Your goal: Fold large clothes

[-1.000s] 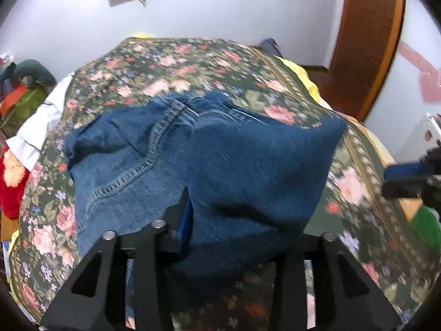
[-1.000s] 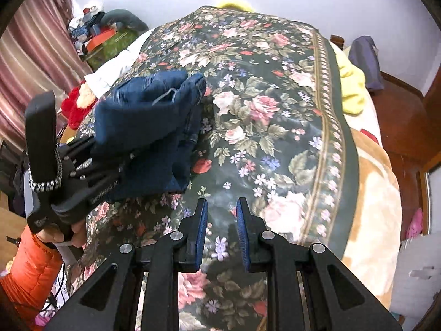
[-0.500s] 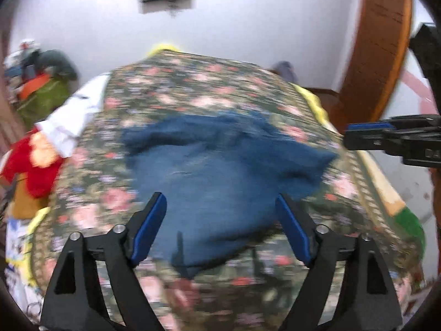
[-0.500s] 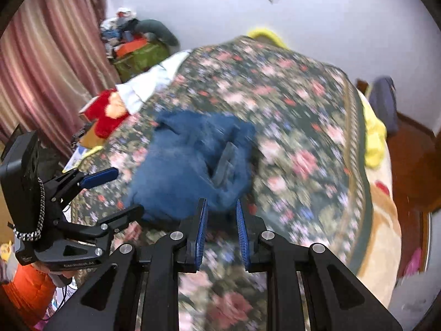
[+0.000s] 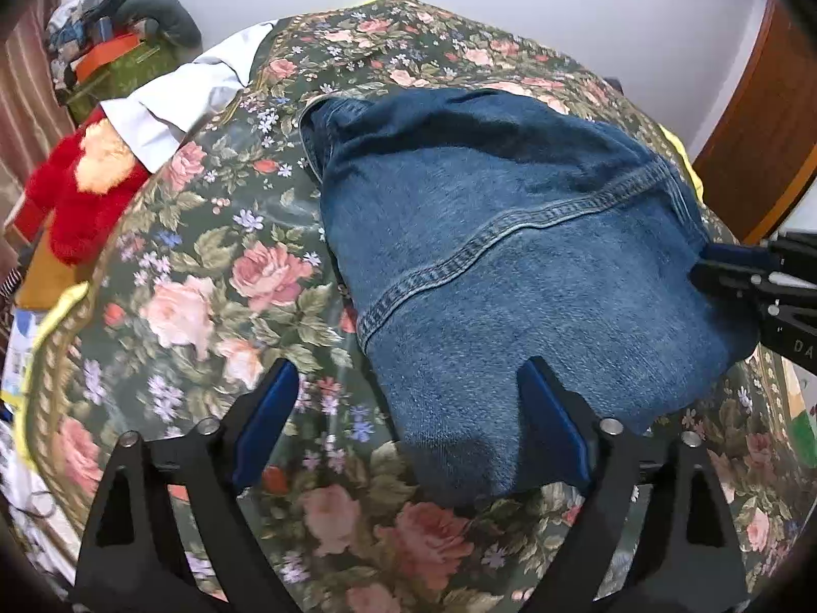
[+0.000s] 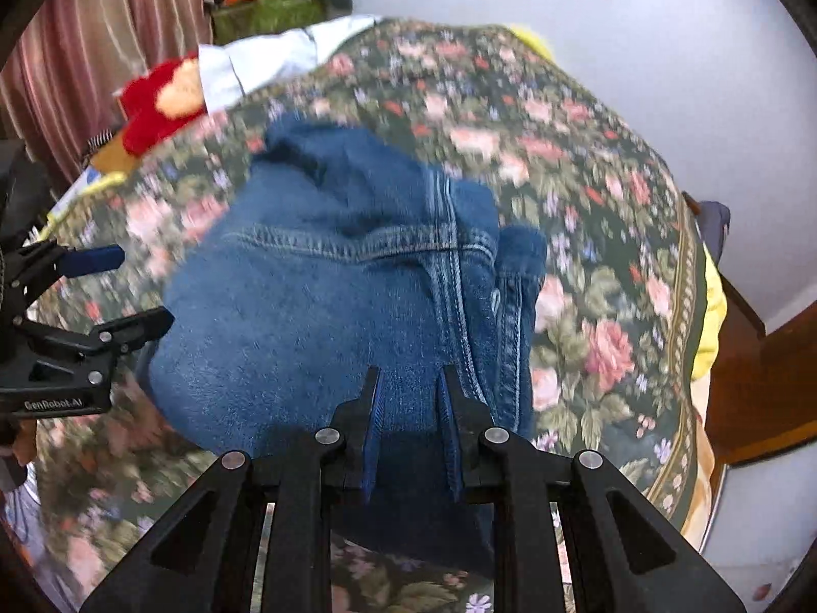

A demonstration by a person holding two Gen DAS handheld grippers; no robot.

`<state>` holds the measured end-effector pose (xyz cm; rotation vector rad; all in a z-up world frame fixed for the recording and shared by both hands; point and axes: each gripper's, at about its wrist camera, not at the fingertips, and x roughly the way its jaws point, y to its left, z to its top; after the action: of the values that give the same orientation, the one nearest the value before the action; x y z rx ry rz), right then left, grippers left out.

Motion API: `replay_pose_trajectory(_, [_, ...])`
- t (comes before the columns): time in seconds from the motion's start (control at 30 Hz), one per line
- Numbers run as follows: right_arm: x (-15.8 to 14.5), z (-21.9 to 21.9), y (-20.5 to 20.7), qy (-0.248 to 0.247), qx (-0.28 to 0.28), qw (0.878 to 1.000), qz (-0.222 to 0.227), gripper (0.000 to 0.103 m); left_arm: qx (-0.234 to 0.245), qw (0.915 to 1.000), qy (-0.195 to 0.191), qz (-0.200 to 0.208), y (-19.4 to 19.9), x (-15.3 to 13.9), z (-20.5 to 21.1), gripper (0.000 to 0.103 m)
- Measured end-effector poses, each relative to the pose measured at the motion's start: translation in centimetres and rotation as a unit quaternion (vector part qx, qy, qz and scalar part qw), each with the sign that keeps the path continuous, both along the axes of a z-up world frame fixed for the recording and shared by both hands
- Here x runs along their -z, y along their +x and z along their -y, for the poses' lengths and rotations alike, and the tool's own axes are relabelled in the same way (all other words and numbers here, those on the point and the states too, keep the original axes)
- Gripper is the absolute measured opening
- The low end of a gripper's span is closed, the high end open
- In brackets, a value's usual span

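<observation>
Folded blue jeans point(image 5: 510, 265) lie in a bundle on the floral bedspread point(image 5: 204, 281); they also show in the right wrist view point(image 6: 327, 296). My left gripper point(image 5: 408, 408) is wide open and empty, its right finger over the near edge of the denim; it also shows at the left of the right wrist view point(image 6: 122, 286). My right gripper point(image 6: 408, 398) has its jaws narrowly apart over the near end of the jeans, holding nothing I can see; it also shows at the right of the left wrist view point(image 5: 715, 265).
A red plush toy point(image 5: 76, 184) and white cloth point(image 5: 178, 97) lie at the bed's left edge. Cluttered boxes point(image 5: 112, 51) stand in the far left corner. A wooden door point(image 5: 755, 153) is on the right. A yellow sheet point(image 6: 715, 296) hangs at the right side.
My left gripper has let go of the jeans and opened wide. The jeans have dropped onto the bed. Both grippers have moved in close over the bundle.
</observation>
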<state>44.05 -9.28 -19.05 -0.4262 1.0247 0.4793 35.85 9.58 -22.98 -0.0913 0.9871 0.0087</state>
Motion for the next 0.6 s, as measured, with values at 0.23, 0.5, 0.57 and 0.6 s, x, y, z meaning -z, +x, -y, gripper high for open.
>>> replay_pose_trajectory(0.23, [1.4, 2.7, -0.6, 0.012, 0.015, 1.0, -0.008, 0.017, 0.008, 0.9999, -0.006, 0.001, -1.5, 0.9, 0.0, 0.098])
replay_pose_trajectory(0.5, [1.7, 6.6, -1.2, -0.004, 0.063, 0.998, 0.017, 0.078, 0.007, 0.9997, 0.009, -0.02, -2.8, 1.1, -0.8, 0.097])
replay_pose_trajectory(0.57, [1.4, 8.5, -0.4, 0.039, 0.078, 0.996, -0.023, 0.078, 0.016, 0.999, 0.032, -0.025, -3.0, 1.0, -0.8, 0.097])
replay_pose_trajectory(0.6, [1.2, 9.0, -0.2, 0.055, 0.082, 0.995, -0.034, 0.078, 0.017, 0.9987, 0.042, -0.022, -3.1, 0.7, -1.0, 0.097])
